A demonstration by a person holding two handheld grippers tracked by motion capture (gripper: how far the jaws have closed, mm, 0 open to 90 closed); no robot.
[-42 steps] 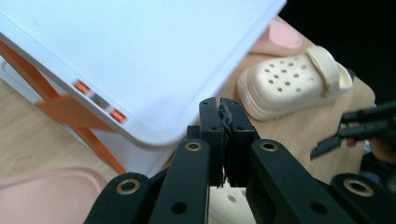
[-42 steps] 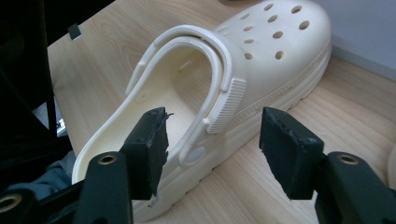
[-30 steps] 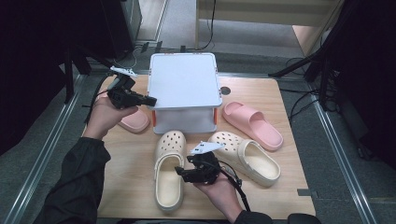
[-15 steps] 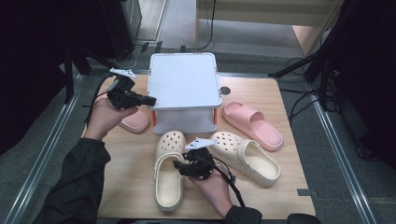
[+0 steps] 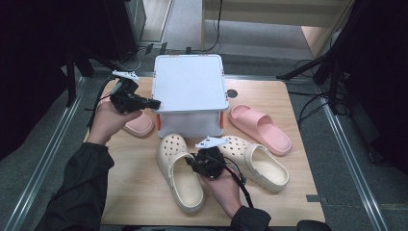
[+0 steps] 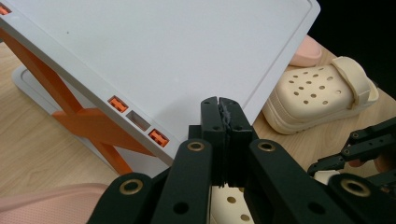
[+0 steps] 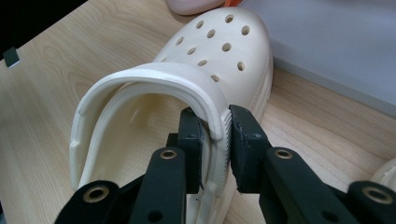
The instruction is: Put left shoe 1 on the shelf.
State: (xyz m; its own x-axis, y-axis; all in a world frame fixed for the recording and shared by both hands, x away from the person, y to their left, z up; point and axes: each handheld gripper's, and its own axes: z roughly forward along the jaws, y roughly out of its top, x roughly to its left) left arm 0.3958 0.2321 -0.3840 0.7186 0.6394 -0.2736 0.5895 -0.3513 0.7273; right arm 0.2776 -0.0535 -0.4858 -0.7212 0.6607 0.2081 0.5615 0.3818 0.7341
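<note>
A: Where is the cream clog (image 5: 180, 171) placed relative to the right gripper (image 5: 202, 166)?

B: It lies on the table (image 5: 134, 187), just right of the gripper, long axis running toward the white box (image 5: 190, 91). Its side rim is caught between the jaws, which have just been closing; whether the pads are pressed home cannot be told.

A: Left gripper (image 5: 144, 102)?

B: Held up at the box's left edge, well apart from the clog. Jaws are shut together, nothing held.
</note>
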